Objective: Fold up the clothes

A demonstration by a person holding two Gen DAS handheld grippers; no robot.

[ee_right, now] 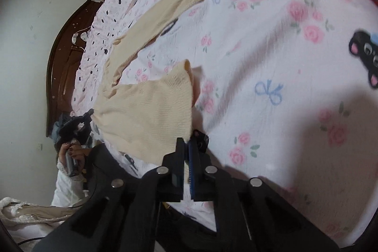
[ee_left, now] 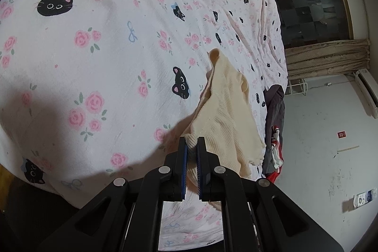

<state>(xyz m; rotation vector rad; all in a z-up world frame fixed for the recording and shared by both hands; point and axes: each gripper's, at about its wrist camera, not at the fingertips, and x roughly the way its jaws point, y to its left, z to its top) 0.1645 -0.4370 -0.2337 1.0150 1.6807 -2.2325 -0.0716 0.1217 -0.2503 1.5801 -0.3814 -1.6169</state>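
Left wrist view: the left gripper (ee_left: 191, 142) is clamped on a thick bunched edge of the cream ribbed knit garment (ee_left: 226, 110), which hangs and trails from the jaws over the pink bedsheet printed with roses and black cat faces (ee_left: 94, 39). A dark heap of grey and red clothes (ee_left: 274, 134) lies at the bed's edge just beside the hanging fabric; if the garment is swung that way it could snag or drag that heap along.

Right wrist view: the right gripper (ee_right: 187, 142) has its jaws closed, pinching a lower corner of the same cream garment (ee_right: 151, 110), whose long sleeve stretches away across the sheet. The bite looks shallow, right at the hem, so a firm pull could slip the corner free. The picture is blurred; a hasty tug risks a skewed, wrinkled fold
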